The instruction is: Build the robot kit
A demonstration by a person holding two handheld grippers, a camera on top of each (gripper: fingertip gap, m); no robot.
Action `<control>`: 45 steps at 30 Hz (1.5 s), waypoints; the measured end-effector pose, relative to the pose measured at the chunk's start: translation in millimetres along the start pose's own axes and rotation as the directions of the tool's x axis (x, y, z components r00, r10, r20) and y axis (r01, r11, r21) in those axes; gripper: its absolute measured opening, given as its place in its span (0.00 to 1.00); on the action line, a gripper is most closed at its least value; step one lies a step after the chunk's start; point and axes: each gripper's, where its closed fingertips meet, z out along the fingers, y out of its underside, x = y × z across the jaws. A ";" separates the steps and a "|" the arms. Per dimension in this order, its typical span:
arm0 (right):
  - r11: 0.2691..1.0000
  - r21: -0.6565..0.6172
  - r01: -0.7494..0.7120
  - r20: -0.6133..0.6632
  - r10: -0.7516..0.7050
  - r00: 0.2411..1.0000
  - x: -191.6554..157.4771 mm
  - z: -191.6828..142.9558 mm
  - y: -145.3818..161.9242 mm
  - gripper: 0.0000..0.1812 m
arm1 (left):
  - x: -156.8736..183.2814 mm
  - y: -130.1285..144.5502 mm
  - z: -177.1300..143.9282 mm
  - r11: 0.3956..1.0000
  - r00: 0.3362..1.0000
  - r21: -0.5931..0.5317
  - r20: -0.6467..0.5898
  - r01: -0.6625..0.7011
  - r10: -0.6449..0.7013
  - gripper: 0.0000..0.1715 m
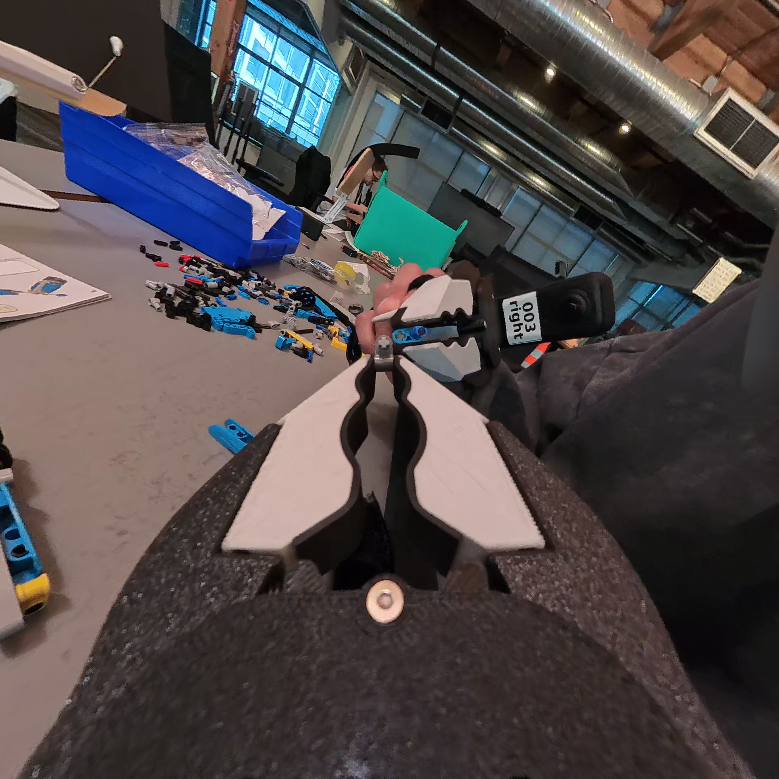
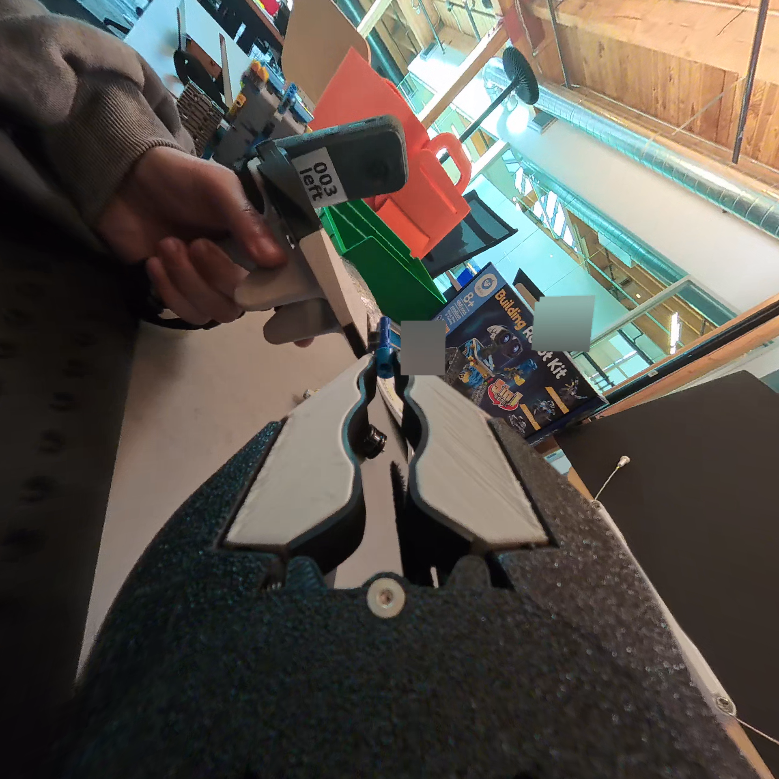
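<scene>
Left tongs [image 1: 383, 362] pinch a small grey piece [image 1: 382, 350]; right tongs [image 2: 384, 366] pinch a blue beam [image 2: 384, 358], tips nearly touching above the tabletop [image 1: 126, 400] by scattered parts [image 1: 236, 299].

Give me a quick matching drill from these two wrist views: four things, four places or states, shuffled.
Things:
1. small grey connector
2. blue beam with pin
3. blue bin
4. kit box

Places or states:
A. standing beyond the right gripper
B. pinched at the left gripper's tips
C. on the table, clear bags inside
D. clamped in the right gripper

Pairs: 1-B, 2-D, 3-C, 4-A
</scene>
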 end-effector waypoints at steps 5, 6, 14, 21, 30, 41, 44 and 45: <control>0.992 -0.080 0.096 -0.021 -0.098 0.995 -6.0 0.6 20.3 0.04 | -4.9 1.8 -1.9 0.998 0.996 -0.025 0.065 -0.065 0.066 0.04; 0.982 -0.152 0.108 0.046 -0.102 0.994 -14.8 0.7 37.3 0.04 | -11.7 3.3 -4.3 0.995 0.990 -0.045 0.112 -0.085 0.090 0.04; 0.905 -0.414 0.100 0.382 0.073 0.921 -76.1 -23.6 109.2 0.04 | -50.1 52.6 -19.0 0.882 0.894 -0.420 0.281 -0.212 0.349 0.04; 0.874 -0.470 -0.124 0.403 0.337 0.851 -84.3 -32.6 106.4 0.13 | -44.9 62.4 -13.6 0.877 0.924 -0.440 0.218 -0.194 0.313 0.04; 0.774 -0.554 -0.307 0.426 0.580 0.694 -89.6 -53.1 103.0 0.18 | -44.2 63.8 -11.5 0.877 0.929 -0.441 0.207 -0.193 0.308 0.04; 0.736 -0.613 -0.288 0.343 0.576 0.742 -78.2 -53.6 102.2 0.21 | -42.9 61.8 -11.3 0.884 0.933 -0.427 0.202 -0.189 0.297 0.04; 0.691 -0.644 -0.328 0.296 0.620 0.726 -71.8 -46.1 108.8 0.21 | -42.3 62.1 -11.1 0.882 0.932 -0.429 0.200 -0.195 0.303 0.04; 0.676 -0.658 -0.331 0.280 0.628 0.726 -69.8 -42.8 113.6 0.20 | -42.5 62.1 -11.3 0.882 0.931 -0.429 0.202 -0.195 0.304 0.04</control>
